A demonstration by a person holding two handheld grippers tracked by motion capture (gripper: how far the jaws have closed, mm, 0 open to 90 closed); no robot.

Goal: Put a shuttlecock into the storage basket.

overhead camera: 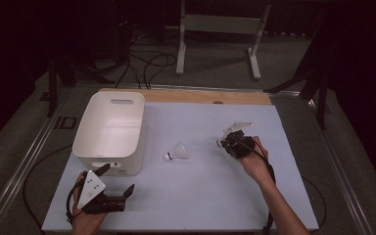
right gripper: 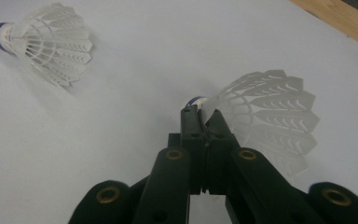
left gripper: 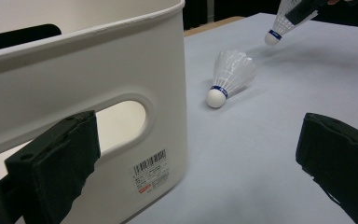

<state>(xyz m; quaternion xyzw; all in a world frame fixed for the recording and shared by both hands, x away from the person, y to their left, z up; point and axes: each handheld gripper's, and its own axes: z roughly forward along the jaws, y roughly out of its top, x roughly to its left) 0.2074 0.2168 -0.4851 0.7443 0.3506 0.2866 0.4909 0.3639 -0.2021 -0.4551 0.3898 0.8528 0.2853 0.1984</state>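
My right tool is closed thin on the feather skirt of one shuttlecock, to the right of the white bin, so I think it goes into that bin next. The second shuttlecock lies on the desk between bin and right tool. My left tool waits wide and empty at the bin's near wall, maybe to steady it.

The left gripper had its two black jaws spread wide, nothing between them. At ten o'clock stood the white bin, its handle slot just past the left jaw (a barcode label below). At twelve o'clock lay a shuttlecock; at one o'clock the right gripper pinched another shuttlecock.
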